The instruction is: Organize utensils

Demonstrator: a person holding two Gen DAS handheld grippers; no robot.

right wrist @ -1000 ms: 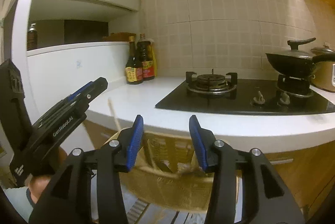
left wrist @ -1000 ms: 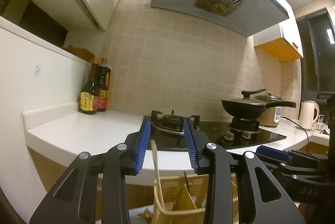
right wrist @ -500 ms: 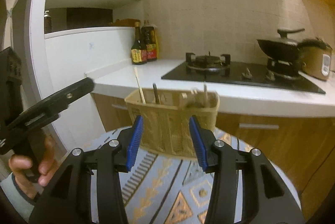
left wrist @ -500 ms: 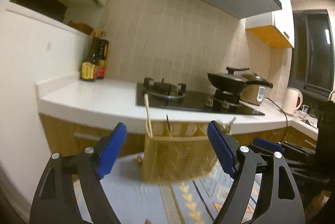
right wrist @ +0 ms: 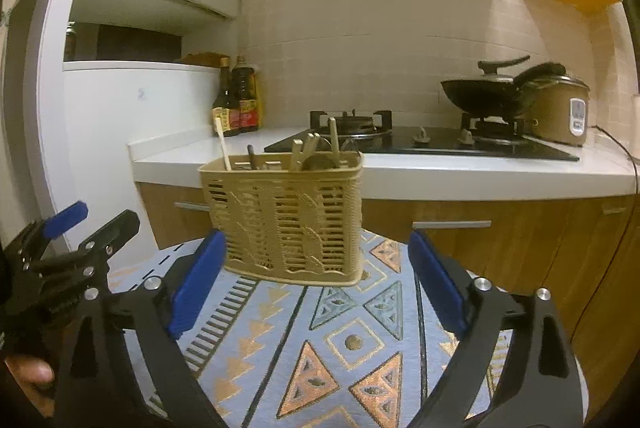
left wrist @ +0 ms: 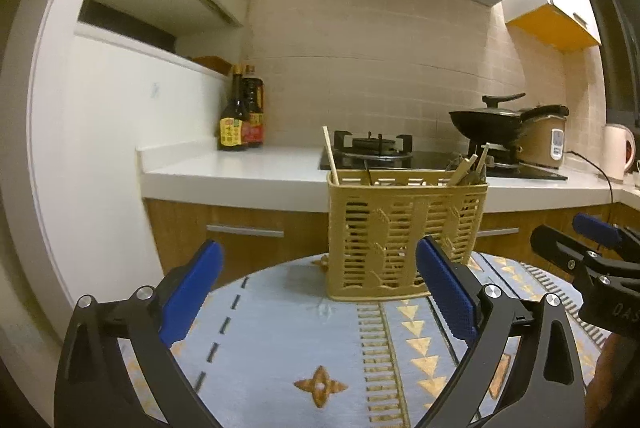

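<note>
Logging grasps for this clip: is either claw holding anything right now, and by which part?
Nothing is held. The left claw and right claw are both open and empty, apart from the utensil basket standing on the patterned table.

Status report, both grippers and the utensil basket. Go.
Left gripper open, empty. Right gripper open, empty. Utensil basket upright on patterned tablecloth, chopsticks and utensils inside, untouched. Nothing between grippers and basket.
</note>
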